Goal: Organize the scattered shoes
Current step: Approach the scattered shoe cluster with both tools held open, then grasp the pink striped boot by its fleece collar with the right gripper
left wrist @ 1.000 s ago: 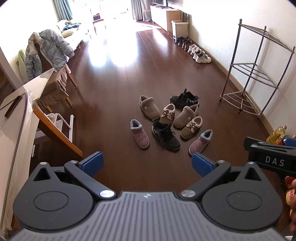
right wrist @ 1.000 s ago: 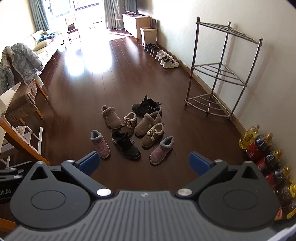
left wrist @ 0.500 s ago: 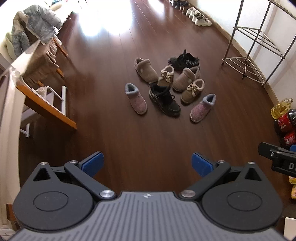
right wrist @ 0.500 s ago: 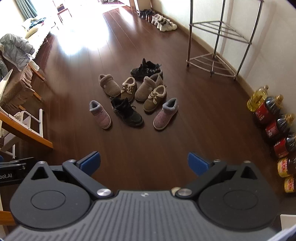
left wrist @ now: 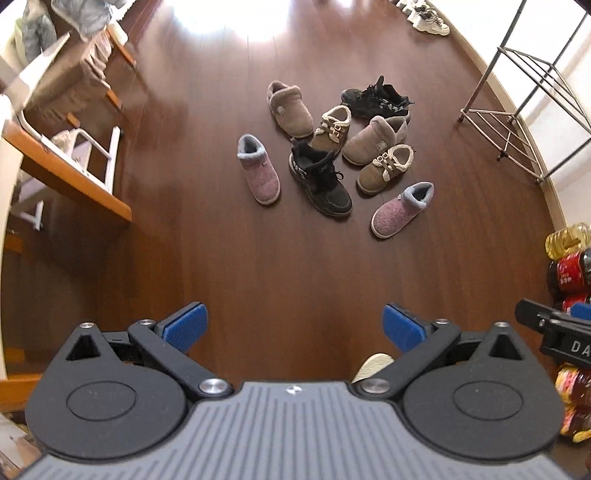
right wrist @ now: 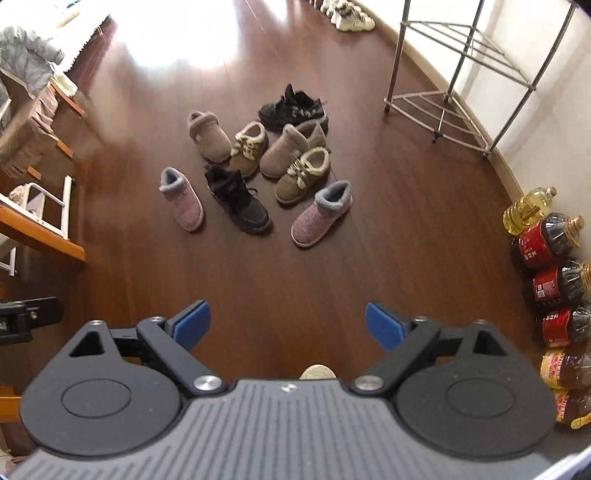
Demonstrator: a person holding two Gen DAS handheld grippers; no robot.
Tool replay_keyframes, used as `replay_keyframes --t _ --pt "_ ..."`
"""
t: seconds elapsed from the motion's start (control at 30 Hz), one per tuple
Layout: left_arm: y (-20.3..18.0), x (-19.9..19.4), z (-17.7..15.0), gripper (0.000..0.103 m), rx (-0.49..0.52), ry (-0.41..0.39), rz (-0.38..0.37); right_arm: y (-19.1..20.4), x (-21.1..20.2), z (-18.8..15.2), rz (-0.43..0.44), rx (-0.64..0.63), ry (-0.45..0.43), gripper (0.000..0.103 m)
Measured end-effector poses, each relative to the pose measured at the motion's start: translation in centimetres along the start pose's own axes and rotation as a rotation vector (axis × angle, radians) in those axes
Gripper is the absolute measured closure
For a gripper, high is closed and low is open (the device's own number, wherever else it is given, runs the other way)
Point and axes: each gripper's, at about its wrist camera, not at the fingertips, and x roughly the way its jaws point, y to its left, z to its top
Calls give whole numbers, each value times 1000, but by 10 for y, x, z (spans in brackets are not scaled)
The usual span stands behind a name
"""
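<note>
From the left wrist camera, the left gripper (left wrist: 293, 326) hangs above a dark wooden floor (left wrist: 258, 266) with its blue-padded fingers spread wide and nothing between them. Well ahead of it lies a loose cluster of eight shoes: a pink boot (left wrist: 258, 174) standing apart on the left side, a black sneaker (left wrist: 320, 181) just beside it, a second pink boot (left wrist: 402, 208) nearest on the right, two tan strapped shoes (left wrist: 384, 168) and (left wrist: 330, 127), two taupe slippers (left wrist: 290, 109) and (left wrist: 375, 139), and another black sneaker (left wrist: 376, 99) at the far edge. A metal corner rack (left wrist: 517, 122) stands by the wall on the right, and a wooden table edge (left wrist: 74, 181) shows on the left. Part of the right tool's dark body pokes in at the right border. From the right wrist camera, the right gripper (right wrist: 288, 326) is likewise parted wide and empty, held over bare floor (right wrist: 280, 273) short of the pile. The same cluster sits ahead: the left pink boot (right wrist: 181, 199), the near black sneaker (right wrist: 238, 201), the right pink boot (right wrist: 321, 212), the tan strapped shoes (right wrist: 303, 175) and (right wrist: 249, 147), the taupe slippers (right wrist: 208, 136) and (right wrist: 291, 147), and the far black sneaker (right wrist: 291, 107). The rack (right wrist: 454, 103) stands ahead on the right, and a row of oil bottles (right wrist: 546, 247) lines the wall at the right edge. More shoes (right wrist: 347, 16) sit lined against the far wall.
</note>
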Motion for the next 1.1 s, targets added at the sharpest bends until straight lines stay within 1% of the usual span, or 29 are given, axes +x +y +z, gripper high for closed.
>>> replay_keyframes --t 0.07,0.1,0.13,0.17,0.2,0.3,0.33,0.37,0.4,0.53,0.57,0.63,0.7,0.8,0.9,0.93,0.97,1.0,1.1 --pt "0 7 9 1 -2 19 2 -7 12 7 5 -11 19 15" --pt "-1 11 13 1 0 28 2 -7 13 19 16 -11 30 17" --pt "-1 15 15 1 4 31 3 -7 16 27 24 -13 34 22" --pt "0 18 17 1 8 31 3 -8 21 29 28 -19 33 25" --pt "1 22 20 1 12 31 3 -7 25 31 33 -30 31 25" --pt "9 34 29 1 14 28 3 -1 37 36 50 -56 3 30" --pt "13 39 32 1 12 26 2 3 41 39 63 -65 -4 35" --pt "17 43 35 1 11 25 1 7 45 42 75 -75 -11 42" --pt "20 49 40 1 8 23 0 11 49 46 84 -83 -18 45" --pt "35 76 55 1 3 11 -17 25 63 64 119 -119 -44 47" --pt "40 82 58 1 8 5 -30 37 70 72 130 -133 -64 47" --pt "46 92 62 1 26 -7 -53 54 81 83 146 -149 -100 47" --pt "55 111 69 1 62 -10 -73 68 95 92 150 -168 -122 48" --pt "66 135 76 1 92 1 -76 88 126 103 162 -204 -94 48" --pt "78 165 81 1 55 24 -86 107 157 113 189 -246 -59 49" --pt "80 170 81 1 48 26 -85 112 169 115 201 -265 -44 51" --pt "83 188 82 1 16 33 -77 118 181 117 215 -286 -27 55" --pt "84 201 81 1 -10 36 -73 121 194 118 229 -311 -10 56" --pt "78 235 75 1 -72 30 -57 125 234 121 280 -410 37 64"
